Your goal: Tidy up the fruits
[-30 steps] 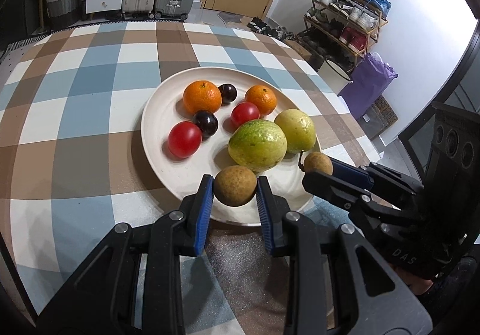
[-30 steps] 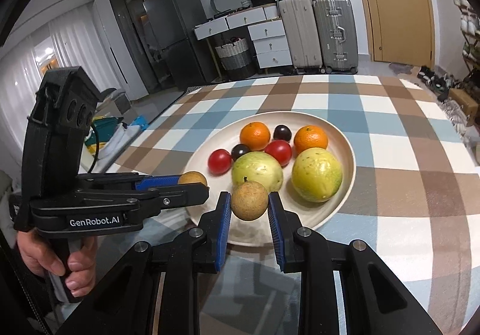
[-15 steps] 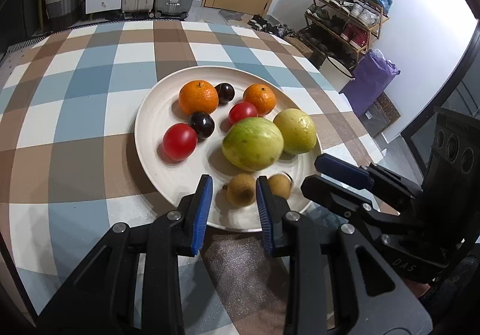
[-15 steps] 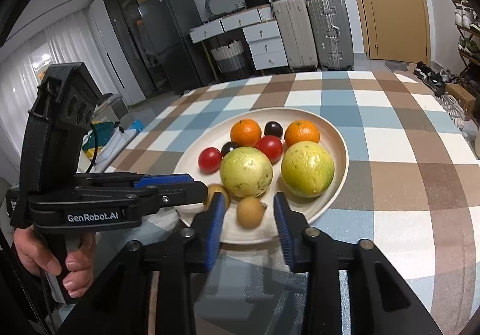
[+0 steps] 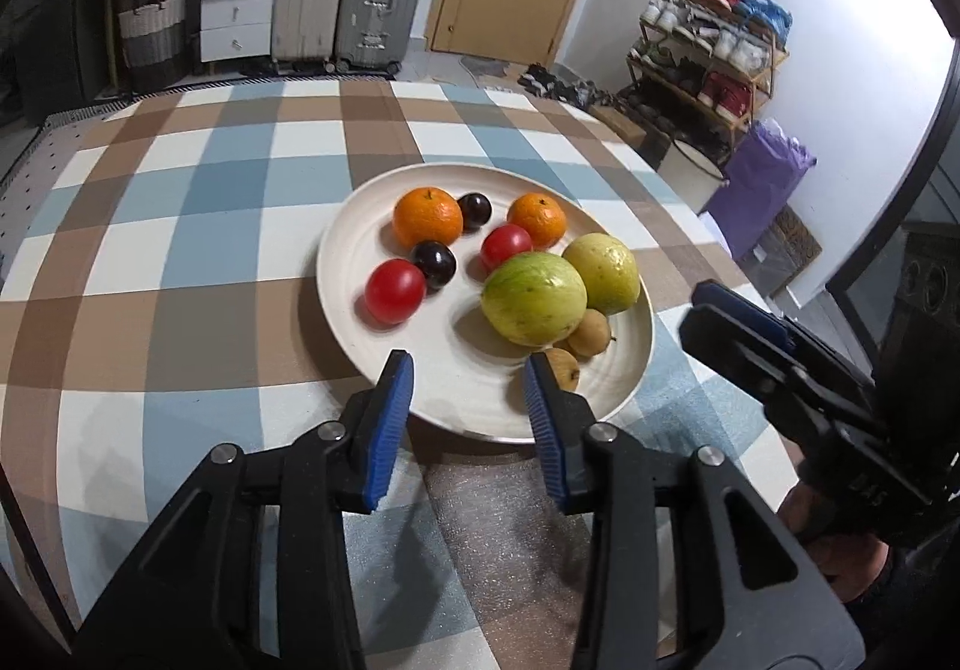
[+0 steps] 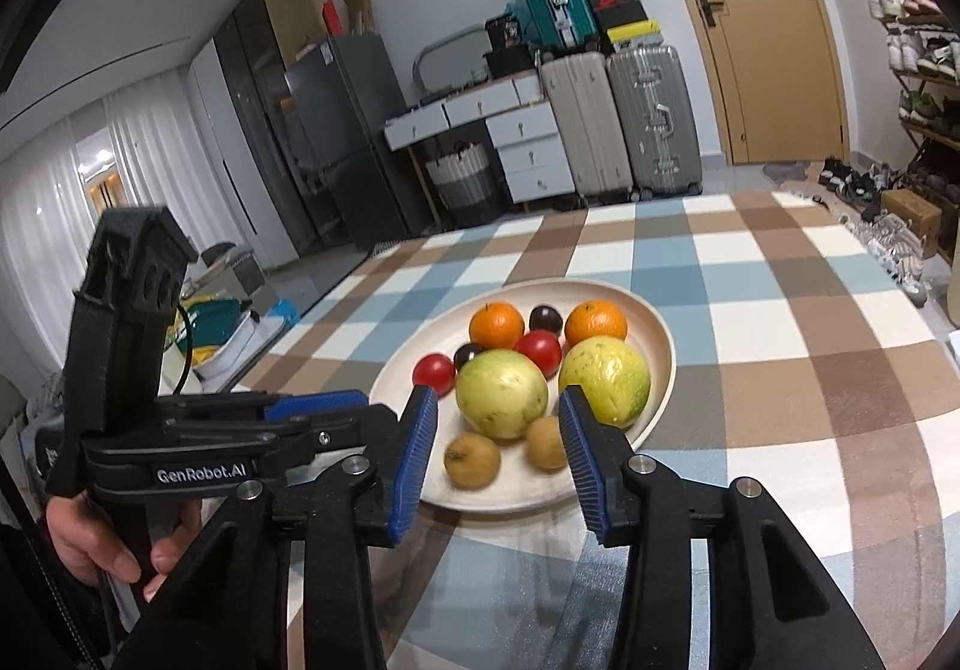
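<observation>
A cream plate [image 5: 360,250] [image 6: 663,346] on the checked cloth holds two oranges [image 5: 427,215], two red tomatoes [image 5: 394,290], two dark plums [image 5: 433,262], two big green-yellow fruits [image 5: 533,298] [image 6: 501,392] and two small brown fruits [image 5: 591,332] [image 6: 471,460]. My left gripper [image 5: 469,377] hovers over the plate's near rim, jaws opening, nothing between them. My right gripper [image 6: 495,424] is also opening in front of the plate; both brown fruits lie free on the plate beyond its pads [image 6: 575,424].
Checked cloth [image 5: 180,202] covers the table to all sides of the plate. A person's hand [image 6: 90,541] holds the left gripper's handle. Suitcases [image 6: 651,120], drawers and a shoe rack [image 5: 714,51] stand beyond the table.
Both grippers let go of their small brown fruits, which now lie on the plate's near side. Both pairs of jaws have widened, and the left gripper has drawn back a little.
</observation>
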`<state>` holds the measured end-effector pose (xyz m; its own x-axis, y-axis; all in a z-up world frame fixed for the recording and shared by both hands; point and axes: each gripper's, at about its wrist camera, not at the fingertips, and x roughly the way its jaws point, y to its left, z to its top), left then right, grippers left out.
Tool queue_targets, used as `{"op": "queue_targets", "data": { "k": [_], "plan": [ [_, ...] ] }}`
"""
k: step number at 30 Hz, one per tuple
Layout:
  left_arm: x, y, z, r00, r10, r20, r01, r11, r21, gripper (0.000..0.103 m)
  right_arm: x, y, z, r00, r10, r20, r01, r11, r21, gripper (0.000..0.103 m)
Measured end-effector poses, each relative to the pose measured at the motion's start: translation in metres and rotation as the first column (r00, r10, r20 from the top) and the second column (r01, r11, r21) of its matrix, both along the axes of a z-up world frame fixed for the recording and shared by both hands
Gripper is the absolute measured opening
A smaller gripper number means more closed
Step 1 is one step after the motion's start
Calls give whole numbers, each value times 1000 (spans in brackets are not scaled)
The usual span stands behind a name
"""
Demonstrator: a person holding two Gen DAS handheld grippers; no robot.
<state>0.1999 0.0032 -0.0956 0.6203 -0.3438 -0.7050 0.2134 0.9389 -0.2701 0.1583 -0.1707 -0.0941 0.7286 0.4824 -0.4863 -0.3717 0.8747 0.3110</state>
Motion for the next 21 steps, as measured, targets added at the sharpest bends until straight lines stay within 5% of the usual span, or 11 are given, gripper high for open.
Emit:
{"op": "queue_targets", "data": {
  "k": [5, 7, 9, 15, 19, 21],
  "plan": [
    [-14, 8, 12, 997, 47, 63, -47, 999, 0, 52, -12, 0, 12, 998, -4, 57, 4, 1000, -2, 59],
    [-24, 9, 19, 992, 61, 107, -62, 998, 2, 63, -18, 1, 17, 996, -8, 87, 8, 1000, 0, 81],
    [-32, 10, 26, 987, 73, 143, -75, 997, 9, 71, -28, 0, 24, 991, -18, 131, 17, 1000, 10, 91],
    [-60, 11, 44, 963, 102, 249, -115, 993, 40, 83, -47, 4, 39, 975, -22, 220, 23, 1000, 0, 100],
    [-74, 11, 49, 951, 132, 281, -158, 985, 72, 102, -55, 5, 41, 971, -20, 240, 20, 1000, 2, 102],
    [-81, 12, 50, 940, 150, 307, -178, 982, 65, 102, -58, 5, 40, 969, -25, 245, 25, 1000, 6, 102]
  ]
}}
